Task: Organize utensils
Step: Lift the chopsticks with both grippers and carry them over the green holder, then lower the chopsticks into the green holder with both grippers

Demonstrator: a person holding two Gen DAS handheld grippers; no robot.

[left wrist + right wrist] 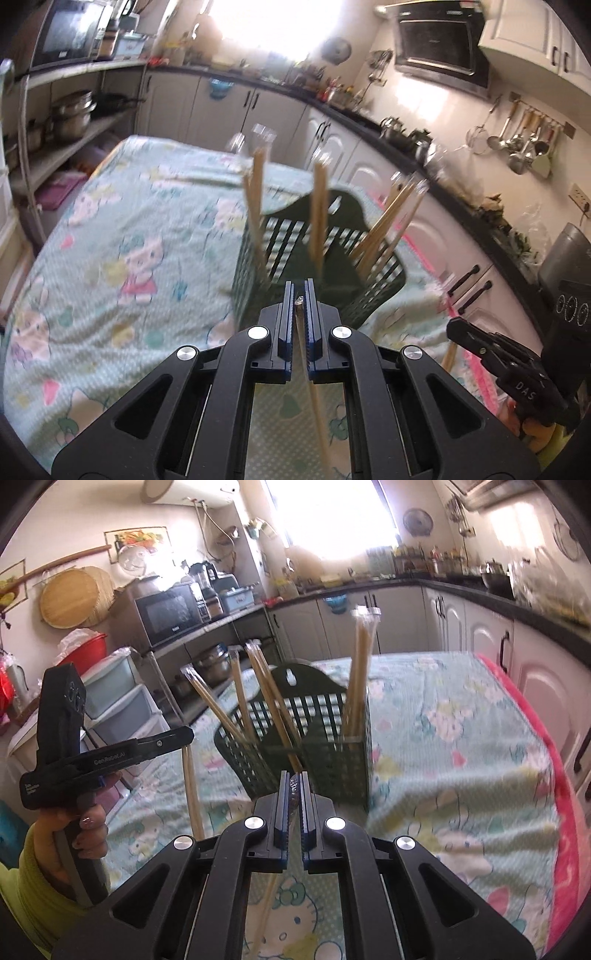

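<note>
We held one wrapped chopstick pair (314,398) clenched in the left gripper (299,291) and another chopstick pair (269,897) clenched in the right gripper (292,781). Each pair's long axis ran steeply downward from the jaws toward the tablecloth (461,738). The green basket (306,746) stood directly ahead of both grippers, near each; neither appeared clearly nearer. Its stored chopsticks (358,672) pointed upward, some leaning outward.
</note>
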